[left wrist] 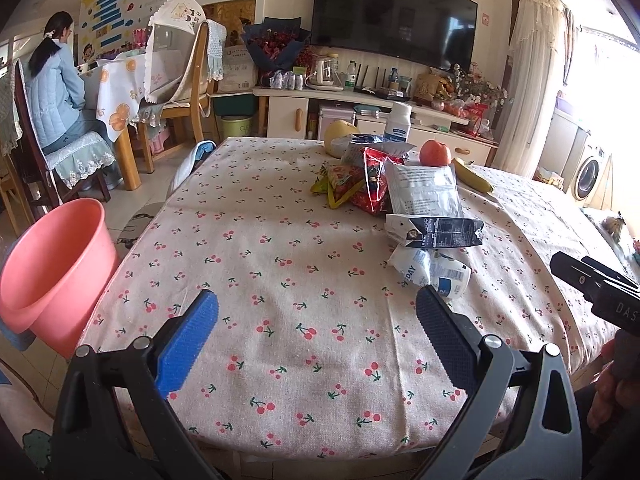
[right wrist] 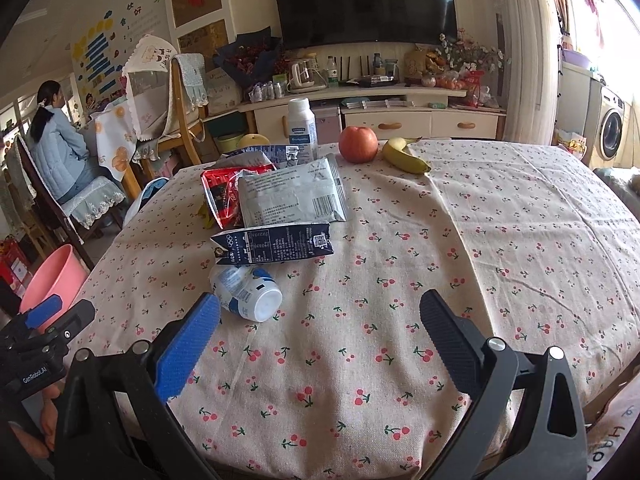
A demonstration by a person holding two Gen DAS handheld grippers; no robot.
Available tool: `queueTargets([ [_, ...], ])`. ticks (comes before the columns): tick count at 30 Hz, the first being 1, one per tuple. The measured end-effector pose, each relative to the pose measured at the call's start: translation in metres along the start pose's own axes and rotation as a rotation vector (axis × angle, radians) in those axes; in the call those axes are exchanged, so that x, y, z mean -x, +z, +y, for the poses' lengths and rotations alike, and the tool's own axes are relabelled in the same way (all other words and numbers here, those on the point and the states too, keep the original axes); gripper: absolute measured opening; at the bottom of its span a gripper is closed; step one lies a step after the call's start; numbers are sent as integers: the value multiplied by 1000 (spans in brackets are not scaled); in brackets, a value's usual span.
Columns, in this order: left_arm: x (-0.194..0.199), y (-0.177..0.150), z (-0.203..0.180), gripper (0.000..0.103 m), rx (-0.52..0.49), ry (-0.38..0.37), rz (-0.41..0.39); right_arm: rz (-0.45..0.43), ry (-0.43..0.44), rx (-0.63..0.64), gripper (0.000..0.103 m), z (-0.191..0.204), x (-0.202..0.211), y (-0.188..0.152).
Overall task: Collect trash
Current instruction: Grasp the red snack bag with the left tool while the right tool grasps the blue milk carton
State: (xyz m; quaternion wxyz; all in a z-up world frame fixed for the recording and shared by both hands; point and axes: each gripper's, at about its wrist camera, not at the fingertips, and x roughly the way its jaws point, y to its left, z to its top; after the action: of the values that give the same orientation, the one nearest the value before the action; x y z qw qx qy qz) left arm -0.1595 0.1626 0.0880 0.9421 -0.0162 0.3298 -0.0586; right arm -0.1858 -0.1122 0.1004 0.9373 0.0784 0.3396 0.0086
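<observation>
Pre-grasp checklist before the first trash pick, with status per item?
1. Left gripper open and empty: ok.
2. Right gripper open and empty: ok.
3. Nearest trash, the crushed white bottle, lying on the tablecloth with nothing on top: ok. It sits just ahead of the right gripper's blue finger.
4. Pink bin open and beside the table on the left: ok; contents cannot tell.
5. Wrappers separable: not ok. The dark carton, grey pouch and red packet overlap.
6. Apple and banana apart from the pile: ok.
</observation>
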Motion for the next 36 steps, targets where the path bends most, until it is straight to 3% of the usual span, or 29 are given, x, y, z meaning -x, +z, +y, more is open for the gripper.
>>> queueTargets([
  [9,-31,28,0,99,-26,-84,5,53,124,-5,98,3,-28,11],
  [13,-50,42,-2,99,-28,-125,5,82,193,-87,96,-6,-43,19],
  [14,-55,45,-3,99,-27,-133,3,92,218,-116,95,-9,-48,20],
  [16,-67,53,-7,97,-33,-149,-3,119,275,-182,81,-17,-59,22],
  [17,-72,56,-9,95,-35,-156,-5,134,299,-213,75,-20,-65,24],
  [21,-99,69,-16,84,-26,-186,2,186,438,-364,65,-34,-89,27],
  [26,-140,84,-27,74,-19,-213,29,262,546,-497,62,-38,-118,27],
  [31,-172,97,-39,72,-40,-228,30,302,607,-604,63,-43,-139,28],
  [36,-207,106,-36,56,-14,-233,66,283,604,-611,64,-42,-155,38],
])
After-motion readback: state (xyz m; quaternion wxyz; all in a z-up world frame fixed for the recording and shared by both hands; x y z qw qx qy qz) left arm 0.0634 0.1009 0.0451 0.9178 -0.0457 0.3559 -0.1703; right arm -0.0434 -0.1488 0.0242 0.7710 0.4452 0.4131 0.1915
